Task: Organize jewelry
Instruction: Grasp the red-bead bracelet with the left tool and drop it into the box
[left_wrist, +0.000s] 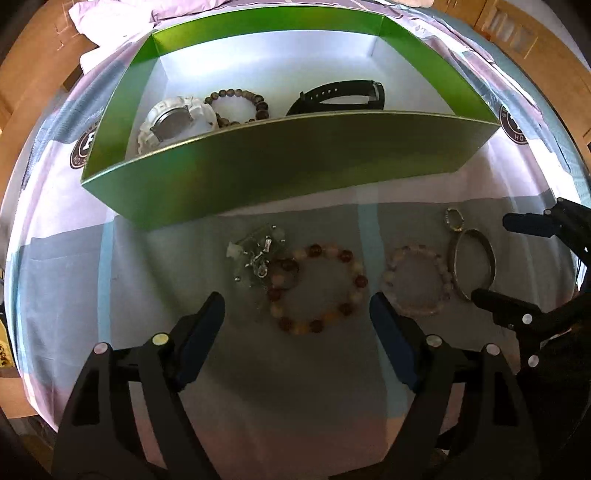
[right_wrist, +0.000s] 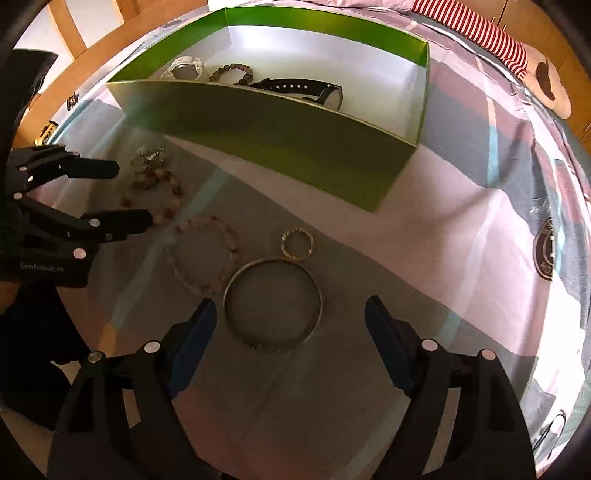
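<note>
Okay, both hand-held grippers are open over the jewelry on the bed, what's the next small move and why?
Probably lower the right hand-held gripper onto the metal bangle and close on its rim. The bangle lies flat between the open jaws, not yet gripped, while the green box already holds two watches and a dark bead bracelet.

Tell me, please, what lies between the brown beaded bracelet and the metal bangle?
The pale beaded bracelet lies between the brown beaded bracelet and the metal bangle, seen in both views.
</note>
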